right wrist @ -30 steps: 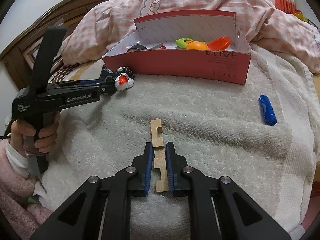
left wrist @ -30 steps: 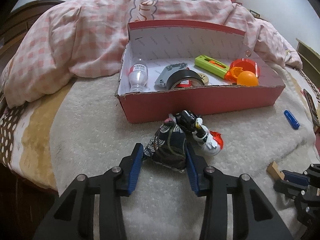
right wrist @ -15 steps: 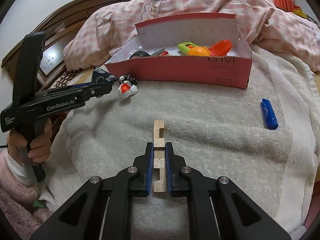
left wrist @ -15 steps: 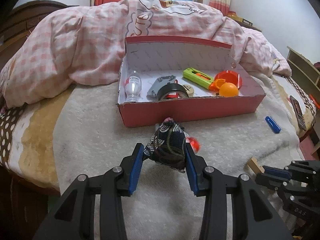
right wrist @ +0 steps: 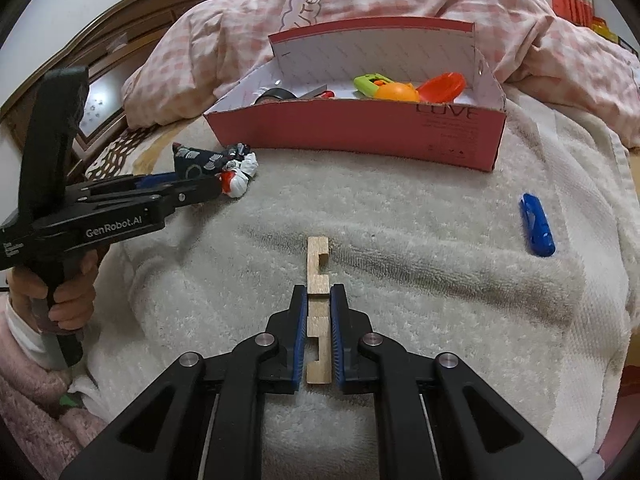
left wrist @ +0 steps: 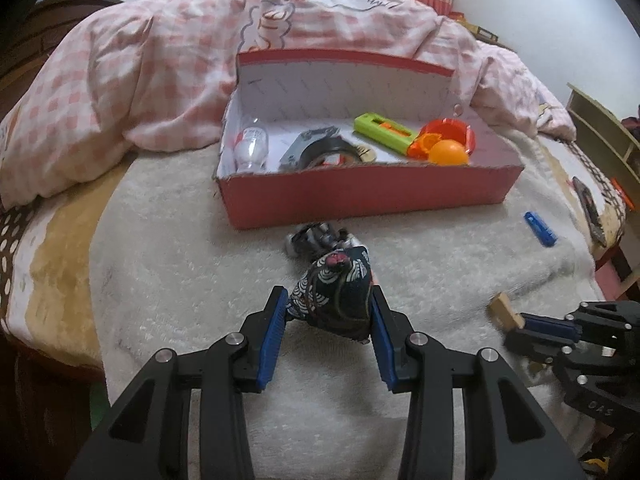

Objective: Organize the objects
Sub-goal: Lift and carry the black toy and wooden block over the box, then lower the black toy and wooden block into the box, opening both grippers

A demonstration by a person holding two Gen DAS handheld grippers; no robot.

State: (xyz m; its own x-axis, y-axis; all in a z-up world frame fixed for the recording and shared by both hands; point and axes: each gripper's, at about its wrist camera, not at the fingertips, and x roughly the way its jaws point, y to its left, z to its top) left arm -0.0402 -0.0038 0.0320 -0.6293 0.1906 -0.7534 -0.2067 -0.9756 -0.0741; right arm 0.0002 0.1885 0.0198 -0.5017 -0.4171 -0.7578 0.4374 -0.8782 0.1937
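Note:
My left gripper is shut on a dark patterned cloth pouch and holds it above the white towel. The pouch also shows in the right wrist view. My right gripper is shut on a notched wooden block; its tip shows in the left wrist view. A red open box stands ahead, with a bottle, tape roll, green toy and orange ball inside. A small toy figure lies in front of the box.
A blue clip lies on the towel at the right, also in the left wrist view. A pink checked quilt is piled behind the box. The bed's edge drops off at left and right. A wooden headboard is at the left.
My left gripper has lifted the pouch up and back from the box; the toy figure now lies uncovered beyond it. My right gripper has kept its hold on the block and risen slightly.

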